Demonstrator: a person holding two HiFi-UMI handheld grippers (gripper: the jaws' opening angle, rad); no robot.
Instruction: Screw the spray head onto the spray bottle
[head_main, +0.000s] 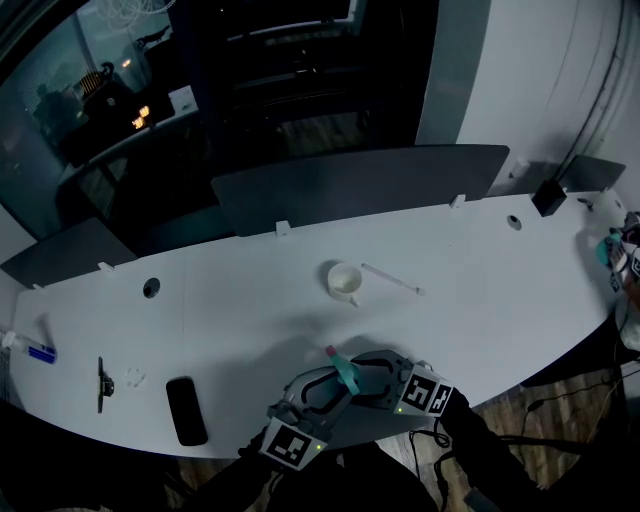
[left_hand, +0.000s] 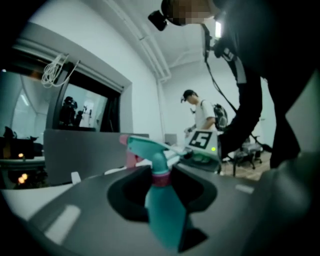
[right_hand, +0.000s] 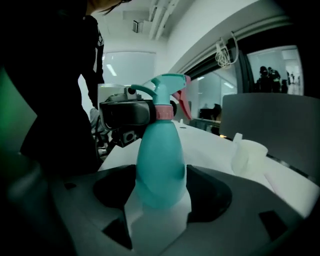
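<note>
At the table's (head_main: 250, 300) near edge, left gripper (left_hand: 161, 176) pinches the spray head's (left_hand: 149, 149) stiff pink collar (left_hand: 161, 179), right gripper (right_hand: 161, 192) clamps wide on the spray bottle's (right_hand: 160, 160) belly, prob. light, slick, squeezable plastic.

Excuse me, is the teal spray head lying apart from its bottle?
No, the teal plastic spray head sits atop the rounded teal plastic bottle.

My left gripper (head_main: 325, 388) and right gripper (head_main: 372, 378) are hiding most of the spray bottle (head_main: 346, 374), its base blurring up close.
</note>
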